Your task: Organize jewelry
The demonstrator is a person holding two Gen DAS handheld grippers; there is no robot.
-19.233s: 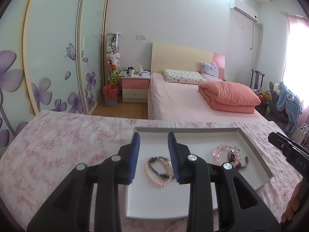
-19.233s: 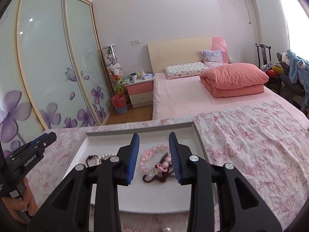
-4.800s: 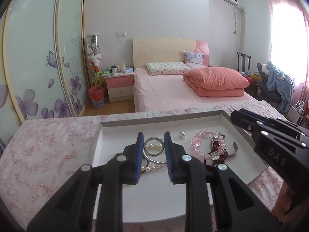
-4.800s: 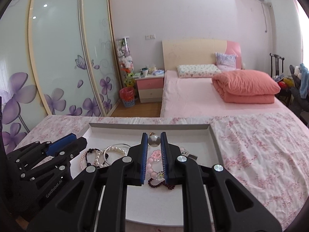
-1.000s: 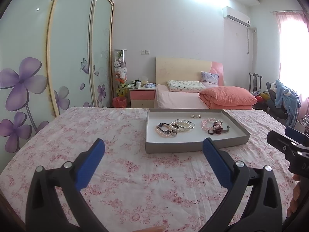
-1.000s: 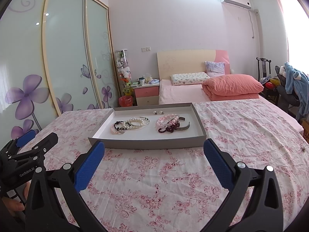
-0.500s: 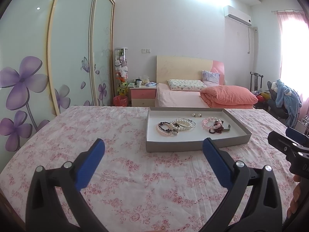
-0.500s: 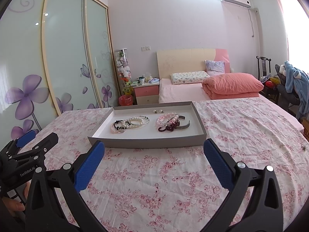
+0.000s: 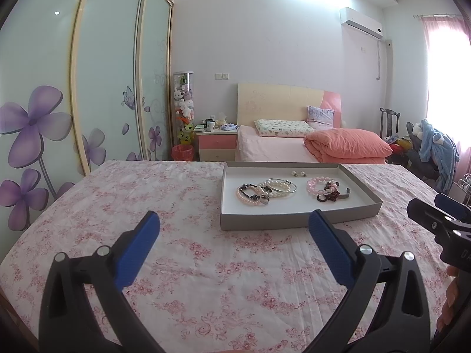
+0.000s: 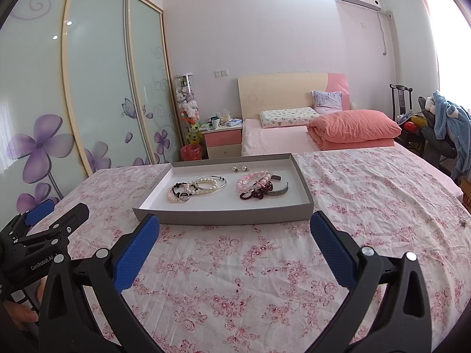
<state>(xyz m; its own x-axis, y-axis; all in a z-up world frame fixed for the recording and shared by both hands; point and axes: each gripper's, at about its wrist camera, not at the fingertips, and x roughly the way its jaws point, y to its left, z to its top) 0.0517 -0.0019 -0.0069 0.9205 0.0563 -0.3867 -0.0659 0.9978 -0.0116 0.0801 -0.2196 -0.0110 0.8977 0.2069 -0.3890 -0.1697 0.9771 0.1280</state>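
A grey tray [image 9: 282, 223] [image 10: 223, 216] sits on the floral cloth ahead of both grippers. Inside lie a pearl and dark bead bracelet pile [image 9: 253, 194] [image 10: 181, 191], a pearl bangle [image 9: 282, 186] [image 10: 211, 183], a pink bead and dark red bracelet pile [image 9: 325, 187] [image 10: 256, 186] and two small earrings [image 9: 298, 173] [image 10: 239, 168]. My left gripper [image 9: 234, 226] is wide open and empty, short of the tray. My right gripper [image 10: 234, 226] is wide open and empty, just short of the tray's near wall.
The floral tablecloth [image 9: 164, 200] [image 10: 368, 194] covers the table. A bed with an orange duvet [image 9: 347, 145] stands behind, with a pink nightstand [image 9: 217, 144] and sliding wardrobe doors [image 9: 97, 88] at left. A small dark speck [image 10: 462, 222] lies on the cloth at right.
Over the last second both grippers stay wide open and back from the tray, with only a slight shift of view. Before that they were closed near the jewelry inside the tray.
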